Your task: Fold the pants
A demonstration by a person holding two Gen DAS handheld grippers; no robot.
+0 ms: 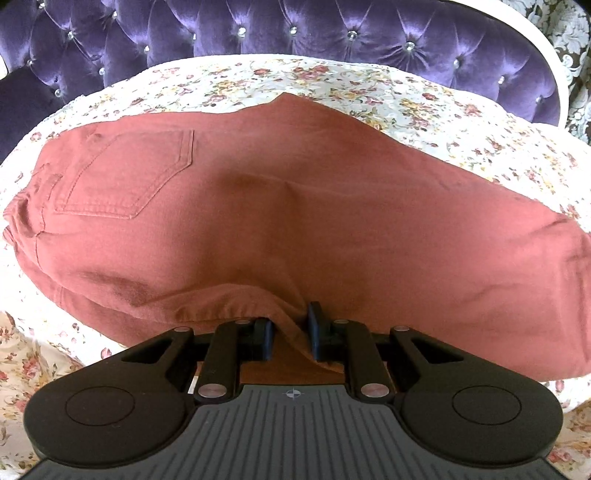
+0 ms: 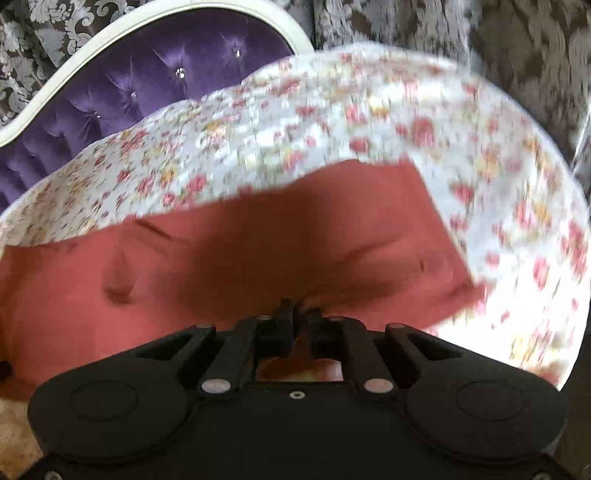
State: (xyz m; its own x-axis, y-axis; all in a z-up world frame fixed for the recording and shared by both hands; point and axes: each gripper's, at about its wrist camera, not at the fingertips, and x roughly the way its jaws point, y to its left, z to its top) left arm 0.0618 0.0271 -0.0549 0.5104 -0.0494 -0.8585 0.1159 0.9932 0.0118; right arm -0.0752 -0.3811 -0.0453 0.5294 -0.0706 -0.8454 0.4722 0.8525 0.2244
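Pants (image 1: 280,221) — rust-red denim, back pocket up — are spread flat on a floral-print bedsheet (image 1: 461,122), with a tufted purple velvet headboard (image 1: 295,33) behind. Left gripper (image 1: 290,334) is clamped on a bunched fold at the near edge. Right gripper (image 2: 299,314) pinches the near edge too, jaws nearly together — that view's pretty blurry though.

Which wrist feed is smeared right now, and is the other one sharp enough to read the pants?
Right wrist view: motion-blurred, the floral bedspread streaked most, pants soft. Left wrist view: sharp, back pocket stitching legible, fisheye bowing the purple tufted headboard, mild shadow near the left tongs.
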